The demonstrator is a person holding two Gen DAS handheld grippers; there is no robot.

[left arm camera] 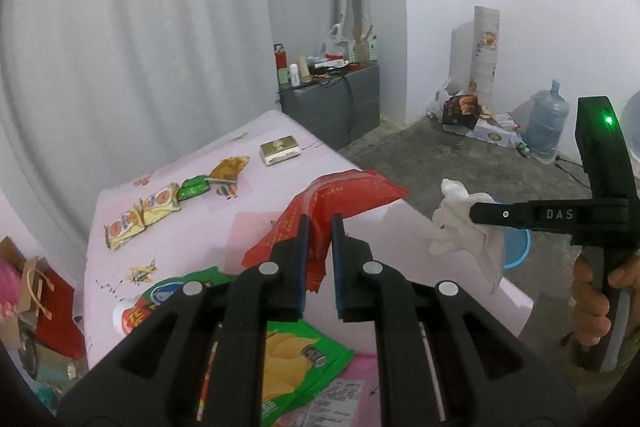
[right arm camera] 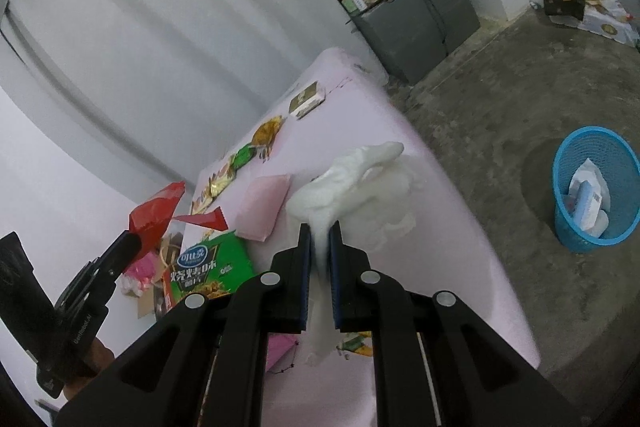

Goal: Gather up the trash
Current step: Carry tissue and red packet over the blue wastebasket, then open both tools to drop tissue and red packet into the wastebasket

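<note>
Here the left gripper (left arm camera: 321, 223) is pinching a red snack wrapper (left arm camera: 344, 201) above the pink table (left arm camera: 192, 227), a green chip bag (left arm camera: 296, 359) lying beneath it. The right gripper (right arm camera: 320, 229) is clamping a crumpled white tissue (right arm camera: 352, 179), the blue wastebasket (right arm camera: 596, 187) standing on the floor well off to its right

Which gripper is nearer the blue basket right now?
Right. The right gripper, shut on the white tissue, is beside the blue basket; the left gripper holds the red wrapper over the table.
</note>
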